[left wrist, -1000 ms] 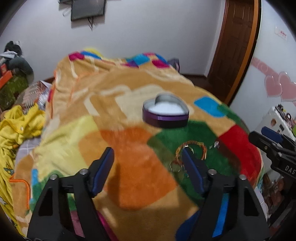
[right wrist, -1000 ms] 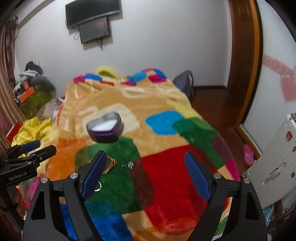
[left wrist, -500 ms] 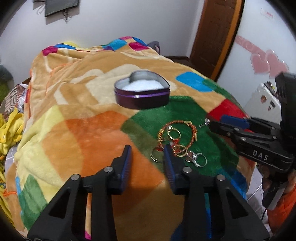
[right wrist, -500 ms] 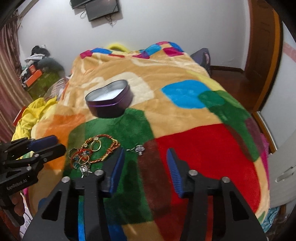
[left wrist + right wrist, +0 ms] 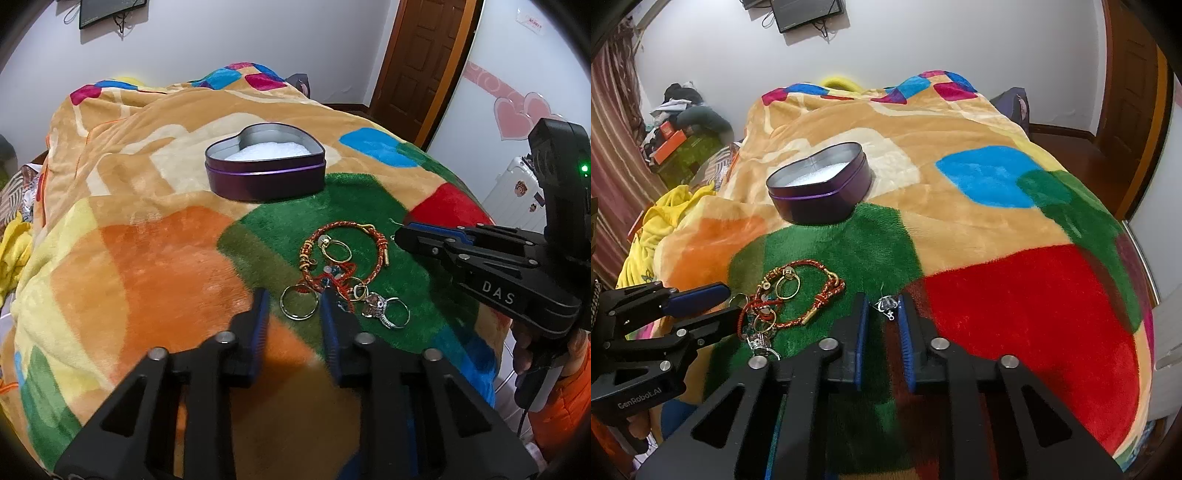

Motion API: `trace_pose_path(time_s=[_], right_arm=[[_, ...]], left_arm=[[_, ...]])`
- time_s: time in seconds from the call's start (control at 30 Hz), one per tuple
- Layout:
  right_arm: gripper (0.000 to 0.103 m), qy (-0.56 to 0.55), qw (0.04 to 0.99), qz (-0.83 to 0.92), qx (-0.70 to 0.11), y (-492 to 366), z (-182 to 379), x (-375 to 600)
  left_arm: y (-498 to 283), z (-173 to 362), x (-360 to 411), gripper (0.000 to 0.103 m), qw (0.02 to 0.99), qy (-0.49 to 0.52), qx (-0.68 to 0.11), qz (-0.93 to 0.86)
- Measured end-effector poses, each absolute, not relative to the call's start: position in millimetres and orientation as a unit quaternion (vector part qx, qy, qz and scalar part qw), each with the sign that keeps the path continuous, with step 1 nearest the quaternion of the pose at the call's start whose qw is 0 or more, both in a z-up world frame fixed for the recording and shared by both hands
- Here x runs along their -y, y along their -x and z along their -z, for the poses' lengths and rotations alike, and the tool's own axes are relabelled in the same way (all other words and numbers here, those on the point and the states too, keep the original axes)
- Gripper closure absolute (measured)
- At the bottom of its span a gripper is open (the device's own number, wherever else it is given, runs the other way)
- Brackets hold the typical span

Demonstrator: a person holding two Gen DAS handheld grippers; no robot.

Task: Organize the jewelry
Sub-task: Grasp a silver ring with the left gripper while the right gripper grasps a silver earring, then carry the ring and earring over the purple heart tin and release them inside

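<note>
A purple heart-shaped tin [image 5: 266, 168] with white lining stands open on the blanket; it also shows in the right wrist view [image 5: 820, 184]. Jewelry lies on the green patch: a red and gold braided bracelet [image 5: 343, 236], a gold ring [image 5: 338, 251], a large silver ring [image 5: 298, 303] and a gem ring [image 5: 388, 312]. My left gripper [image 5: 295, 299] is open, its fingers either side of the large silver ring. My right gripper [image 5: 882, 304] is narrowly open around a small silver charm [image 5: 886, 304], without closing on it.
The colourful fleece blanket [image 5: 147, 258] covers the bed. Yellow clothes [image 5: 657, 221] and clutter lie at the left. A wooden door [image 5: 417, 62] stands at the back right. A white suitcase [image 5: 517, 192] stands beside the bed.
Both grippers have moved down and forward to the jewelry and narrowed their jaws. The left now brackets the silver ring, the right brackets the silver charm.
</note>
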State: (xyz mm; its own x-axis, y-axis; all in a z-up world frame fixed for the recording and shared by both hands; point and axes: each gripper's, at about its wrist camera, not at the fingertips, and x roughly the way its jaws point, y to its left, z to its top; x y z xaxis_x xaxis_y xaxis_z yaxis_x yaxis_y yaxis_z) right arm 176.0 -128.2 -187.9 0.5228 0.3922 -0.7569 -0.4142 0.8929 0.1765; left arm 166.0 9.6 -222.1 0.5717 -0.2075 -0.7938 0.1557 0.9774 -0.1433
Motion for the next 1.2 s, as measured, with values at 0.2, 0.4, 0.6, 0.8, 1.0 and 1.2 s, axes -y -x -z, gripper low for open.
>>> trace_pose_path(time_s=[0.2,0.4,0.6,0.8,1.0,1.2], right_arm=[[0.093,0.01,0.874,-0.23,-0.428,-176.1,184.8,128.8],[0.093,0.008,0.882,-0.227,-0.412,-173.5,170.3,130.4],[0.093,0.005,0.895,-0.226,-0.386,-172.5,148.7,129.3],[0.093,0.005,0.906,-0.228,-0.357,-170.7,127.7,122.2],[0.093,0.006,0.916,-0.233,-0.328,-170.4,108.7,113.6],[0.093,0.009,0.922,-0.241,-0.302,-171.9,94.7,104.8]], left_arm=[[-164.7,219.8,-9.2,0.083,0.889,0.033,-0.445,0.107],[-160.6,206.8,-15.8,0.083,0.897,0.038,-0.429,0.1],[-160.5,183.9,-24.9,0.083,0.911,0.037,-0.401,0.088],[-164.8,157.5,-34.5,0.083,0.926,0.039,-0.366,0.08],[-170.9,136.6,-42.4,0.083,0.938,0.038,-0.336,0.075],[-181.2,121.4,-50.4,0.083,0.946,0.046,-0.313,0.074]])
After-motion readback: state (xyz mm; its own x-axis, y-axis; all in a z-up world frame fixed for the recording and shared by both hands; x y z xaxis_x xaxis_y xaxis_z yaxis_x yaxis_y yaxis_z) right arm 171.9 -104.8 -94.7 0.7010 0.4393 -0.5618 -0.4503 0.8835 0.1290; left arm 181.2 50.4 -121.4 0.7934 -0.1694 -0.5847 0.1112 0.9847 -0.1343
